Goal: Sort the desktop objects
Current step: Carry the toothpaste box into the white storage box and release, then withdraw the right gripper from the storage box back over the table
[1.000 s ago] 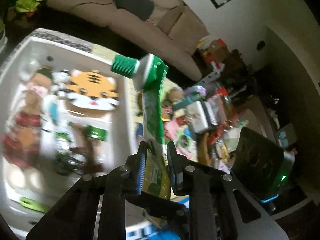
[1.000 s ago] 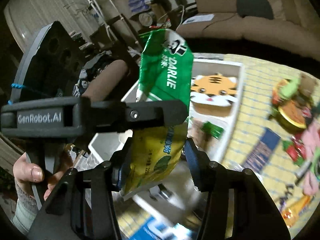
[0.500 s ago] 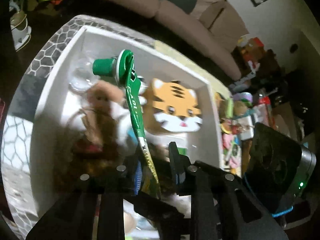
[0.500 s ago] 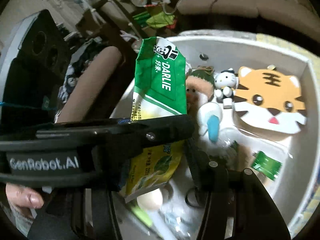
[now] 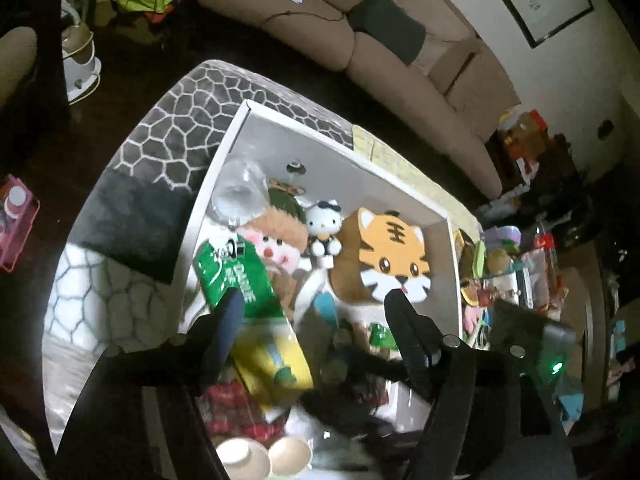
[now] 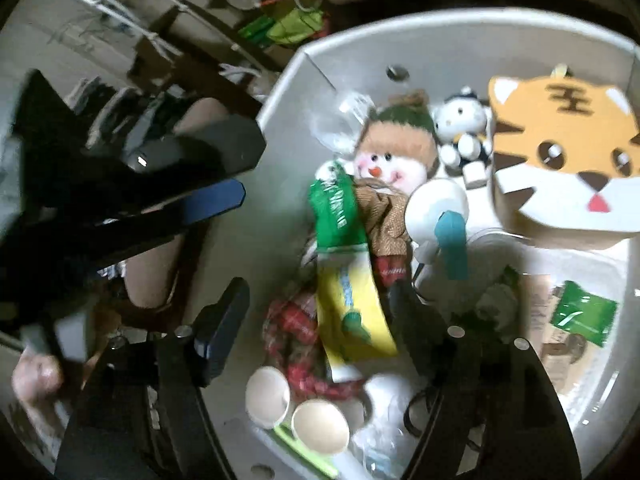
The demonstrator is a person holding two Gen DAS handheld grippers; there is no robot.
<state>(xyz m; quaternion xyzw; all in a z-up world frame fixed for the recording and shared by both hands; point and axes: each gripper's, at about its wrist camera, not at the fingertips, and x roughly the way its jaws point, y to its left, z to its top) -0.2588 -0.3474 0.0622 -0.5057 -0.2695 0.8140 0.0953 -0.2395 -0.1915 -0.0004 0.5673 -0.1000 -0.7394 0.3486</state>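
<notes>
Released since the earlier frames, the green and yellow toothpaste tube (image 6: 349, 276) now lies in the white bin (image 6: 460, 36) instead of hanging between the two grippers, and both sets of jaws have just been opening, with nothing pressed between either pair now. It rests on the snowman doll (image 6: 386, 160), its green end toward the far wall of the bin and its yellow end toward the near edge, so its long axis runs near to far and leans a little to the left at the far end.

In the right wrist view the tube sits between the spread tips of the right gripper (image 6: 320, 308) but lower, and no pad touches it. In the left wrist view the tube (image 5: 256, 312) lies just inside the left-hand tip of the left gripper (image 5: 314, 304), partly hidden behind it. Both grippers hover close above; I judge the right one better centred over the tube, though with the drop made, the coming move is more likely a withdrawal toward the clutter still to sort.

Around the tube lie a small white cat figure (image 6: 464, 128), a tiger-face box (image 6: 560, 148), a white and teal gadget (image 6: 440, 220) and two paper cups (image 6: 296, 408).

Only the left view shows the unsorted clutter (image 5: 512, 272) on the tabletop right of the bin and the sofa (image 5: 360, 40) beyond; only the right view shows the other gripper (image 6: 132, 184) from the side and a hand (image 6: 36, 376) at the near left.
</notes>
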